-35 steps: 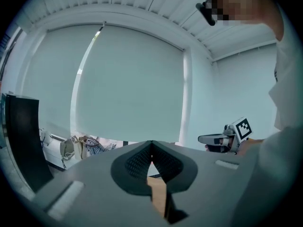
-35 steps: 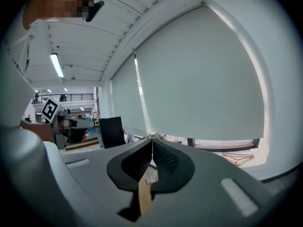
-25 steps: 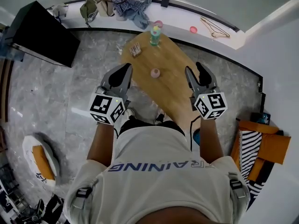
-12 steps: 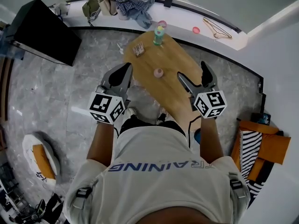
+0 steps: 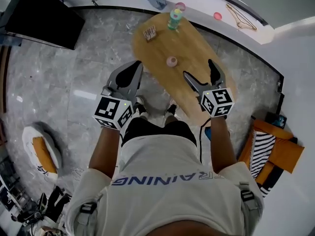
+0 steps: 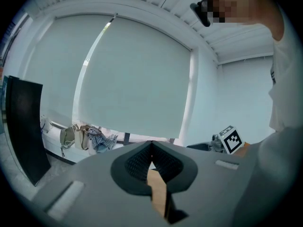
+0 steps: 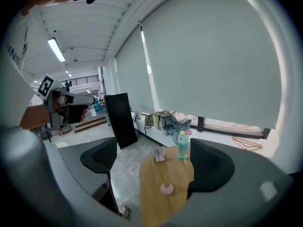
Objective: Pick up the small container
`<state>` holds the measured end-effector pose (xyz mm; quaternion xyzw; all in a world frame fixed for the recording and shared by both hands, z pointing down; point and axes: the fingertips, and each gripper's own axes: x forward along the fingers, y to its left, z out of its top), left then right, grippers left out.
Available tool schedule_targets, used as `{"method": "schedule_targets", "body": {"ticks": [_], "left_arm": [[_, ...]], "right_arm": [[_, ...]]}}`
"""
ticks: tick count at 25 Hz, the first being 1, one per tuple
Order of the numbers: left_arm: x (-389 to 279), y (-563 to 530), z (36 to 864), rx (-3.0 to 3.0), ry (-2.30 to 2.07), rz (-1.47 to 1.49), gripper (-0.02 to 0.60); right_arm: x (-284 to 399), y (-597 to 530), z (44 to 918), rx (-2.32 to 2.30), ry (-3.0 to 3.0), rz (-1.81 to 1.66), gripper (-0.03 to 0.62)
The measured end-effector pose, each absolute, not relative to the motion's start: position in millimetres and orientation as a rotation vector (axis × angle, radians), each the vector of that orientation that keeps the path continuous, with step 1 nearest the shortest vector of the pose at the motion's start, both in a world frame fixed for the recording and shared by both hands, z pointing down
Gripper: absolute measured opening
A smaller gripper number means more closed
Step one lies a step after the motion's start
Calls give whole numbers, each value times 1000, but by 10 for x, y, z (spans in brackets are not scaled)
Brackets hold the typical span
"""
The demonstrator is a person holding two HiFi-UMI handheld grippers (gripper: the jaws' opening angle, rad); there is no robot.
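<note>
Right gripper (image 5: pixel 199 69): jaws spread wide, nothing gripped; small container (image 7: pixel 166 188), pink, sits on the wooden table (image 5: pixel 197 43) ahead of the jaws, framed in the gap between them, not touching either; bottle (image 7: pixel 182 146) farther ahead. Left gripper (image 6: pixel 151 148): jaws together at the tips, holding nothing; container off to its right.
</note>
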<state>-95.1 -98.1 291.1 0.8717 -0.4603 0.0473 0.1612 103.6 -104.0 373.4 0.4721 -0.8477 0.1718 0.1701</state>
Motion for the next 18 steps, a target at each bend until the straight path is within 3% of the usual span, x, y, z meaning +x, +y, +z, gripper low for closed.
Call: {"method": "schedule_targets", "body": {"ticks": [18], "left_arm": [[-795, -1454, 4566, 2432, -1284, 290, 0]], "right_arm": [[933, -1446, 6129, 1277, -2257, 692, 528]]}}
